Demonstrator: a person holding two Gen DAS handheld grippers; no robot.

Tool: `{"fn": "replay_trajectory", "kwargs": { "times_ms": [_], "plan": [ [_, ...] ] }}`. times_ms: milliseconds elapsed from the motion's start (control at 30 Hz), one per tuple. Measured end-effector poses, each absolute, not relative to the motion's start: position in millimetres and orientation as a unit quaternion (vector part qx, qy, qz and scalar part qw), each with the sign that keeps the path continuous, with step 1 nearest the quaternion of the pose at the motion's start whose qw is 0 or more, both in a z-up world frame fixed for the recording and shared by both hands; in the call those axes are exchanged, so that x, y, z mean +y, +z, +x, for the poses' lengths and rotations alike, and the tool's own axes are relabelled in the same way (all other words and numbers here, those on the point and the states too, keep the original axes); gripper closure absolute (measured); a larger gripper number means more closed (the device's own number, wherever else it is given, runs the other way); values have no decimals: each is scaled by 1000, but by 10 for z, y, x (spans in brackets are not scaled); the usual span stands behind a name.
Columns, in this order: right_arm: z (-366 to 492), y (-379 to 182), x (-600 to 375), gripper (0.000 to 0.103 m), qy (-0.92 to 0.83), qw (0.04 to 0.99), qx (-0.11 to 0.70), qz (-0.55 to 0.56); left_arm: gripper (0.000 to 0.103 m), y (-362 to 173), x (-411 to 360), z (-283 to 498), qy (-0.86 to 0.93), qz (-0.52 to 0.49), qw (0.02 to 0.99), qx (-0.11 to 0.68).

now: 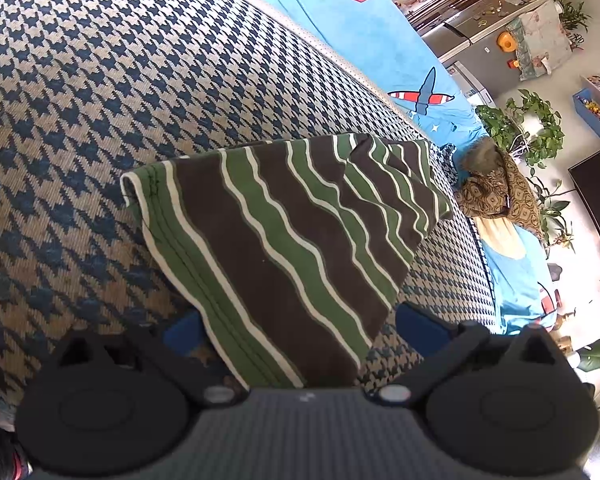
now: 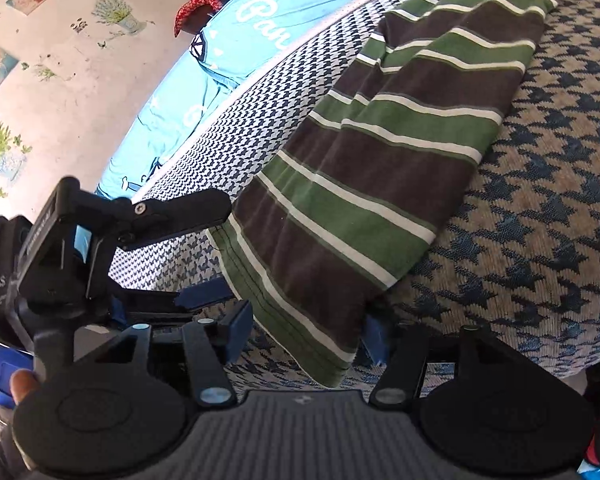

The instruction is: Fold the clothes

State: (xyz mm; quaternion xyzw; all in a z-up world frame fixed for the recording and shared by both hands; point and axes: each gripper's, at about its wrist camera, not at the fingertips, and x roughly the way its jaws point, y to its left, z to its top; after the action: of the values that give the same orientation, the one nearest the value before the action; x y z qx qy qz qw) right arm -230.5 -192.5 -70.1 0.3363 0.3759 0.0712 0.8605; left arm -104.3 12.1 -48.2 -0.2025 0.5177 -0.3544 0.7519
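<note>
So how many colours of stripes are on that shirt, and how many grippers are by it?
Stripe colours on the striped shirt: 3 (brown, green, white)
Grippers: 2, the left gripper and right gripper, each with the shirt's edge between its open fingers
Total: 5

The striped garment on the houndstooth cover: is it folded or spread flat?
Folded. The striped garment lies doubled in overlapping layers, a compact shape on the houndstooth cover, its hem between both hand-held grippers' fingers.
</note>
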Motion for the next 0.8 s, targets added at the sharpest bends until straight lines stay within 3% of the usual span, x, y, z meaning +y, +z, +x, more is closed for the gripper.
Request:
{"fn": "replay_trajectory", "kwargs": {
  "times_ms": [33,67,100,133,467,800],
  "plan": [
    [-2303,-699,-1906,48,70,864,374,330,0,-483,112,-1044,-355,-201,753,517],
    [-2295,-703,-1904,63,67,866,373,327,0,-482,101,-1046,-355,-199,753,517],
    [-2284,-708,-1906,86,64,867,374,324,0,-482,90,-1046,-355,-197,754,517],
    [-2273,-713,-1909,92,60,868,374,322,0,-481,78,-1047,-355,-195,755,516],
    [-2375,-484,-2097,94,105,868,294,385,0,-497,13,-1025,-356,-190,756,515],
    [-2347,-450,-2097,95,113,861,293,399,2,-521,-109,-817,-357,-205,752,514]
  ]
}}
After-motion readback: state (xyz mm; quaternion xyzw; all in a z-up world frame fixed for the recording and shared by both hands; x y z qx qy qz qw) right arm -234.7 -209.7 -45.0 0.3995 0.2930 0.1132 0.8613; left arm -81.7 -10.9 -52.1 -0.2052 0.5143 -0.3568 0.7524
